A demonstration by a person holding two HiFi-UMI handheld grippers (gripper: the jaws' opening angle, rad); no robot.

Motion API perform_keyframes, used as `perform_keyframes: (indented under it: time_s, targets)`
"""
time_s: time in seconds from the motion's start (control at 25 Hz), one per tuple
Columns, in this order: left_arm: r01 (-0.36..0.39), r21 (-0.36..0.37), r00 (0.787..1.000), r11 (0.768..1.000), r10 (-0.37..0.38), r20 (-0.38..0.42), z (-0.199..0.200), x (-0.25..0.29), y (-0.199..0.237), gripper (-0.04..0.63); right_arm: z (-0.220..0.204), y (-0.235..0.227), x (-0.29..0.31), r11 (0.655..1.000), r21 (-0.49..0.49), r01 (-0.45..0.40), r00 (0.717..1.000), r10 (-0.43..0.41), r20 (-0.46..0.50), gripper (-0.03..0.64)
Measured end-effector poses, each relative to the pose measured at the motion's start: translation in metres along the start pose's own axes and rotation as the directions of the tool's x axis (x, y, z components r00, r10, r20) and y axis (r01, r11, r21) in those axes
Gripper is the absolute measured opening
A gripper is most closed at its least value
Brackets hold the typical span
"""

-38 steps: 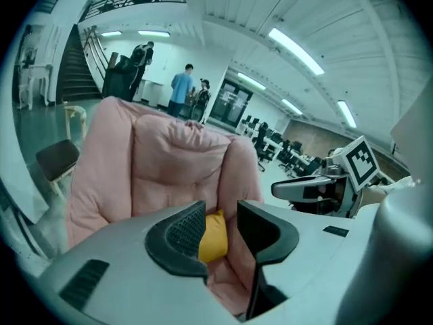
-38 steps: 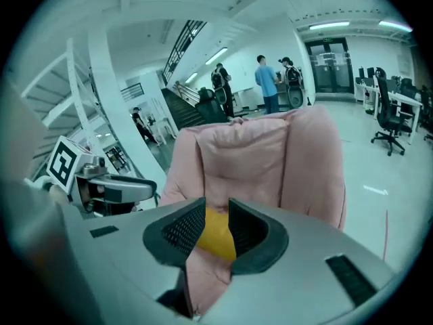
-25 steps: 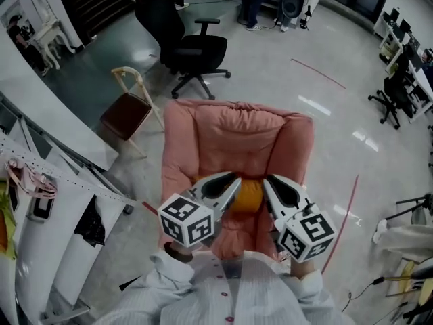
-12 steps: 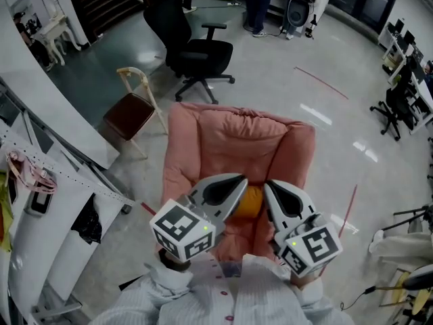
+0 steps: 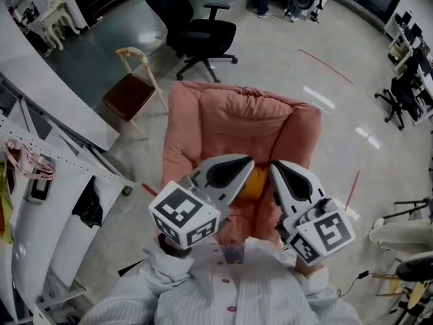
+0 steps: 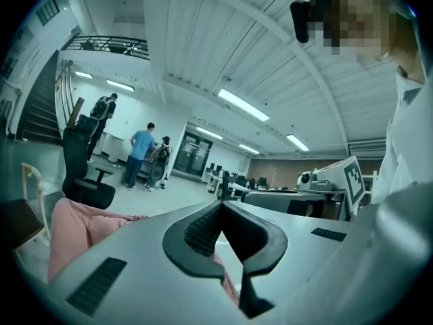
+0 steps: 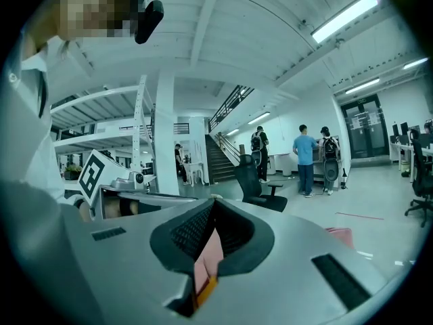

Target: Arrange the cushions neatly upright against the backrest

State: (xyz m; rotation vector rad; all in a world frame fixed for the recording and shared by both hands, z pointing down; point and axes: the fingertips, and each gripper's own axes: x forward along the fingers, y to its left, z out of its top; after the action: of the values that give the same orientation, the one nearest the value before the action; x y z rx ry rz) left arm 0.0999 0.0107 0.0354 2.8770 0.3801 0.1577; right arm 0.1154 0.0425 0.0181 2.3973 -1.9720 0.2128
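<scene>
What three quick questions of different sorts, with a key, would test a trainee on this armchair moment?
1. True or false: the left gripper and the right gripper both have their jaws shut.
2. Where does the orange cushion show in the head view? A: hanging off an armrest. B: between the two grippers, over the pink armchair. C: leaning upright on the backrest.
3. What seat stands on the floor beyond the armchair's backrest?
Key: 1 true; 2 B; 3 the black office chair.
</scene>
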Motion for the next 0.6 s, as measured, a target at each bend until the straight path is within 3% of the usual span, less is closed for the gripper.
perform_keyframes:
  time_s: [0.6]
  targets:
    - [0.009,-0.002,1.000,1.000,-0.009,-0.025,-0.008,-0.001,-0.003,0.011,-0.013,-0.003,-0.004,0.999,0.033,0.036,0.999,-0.035,-0.017,0.012]
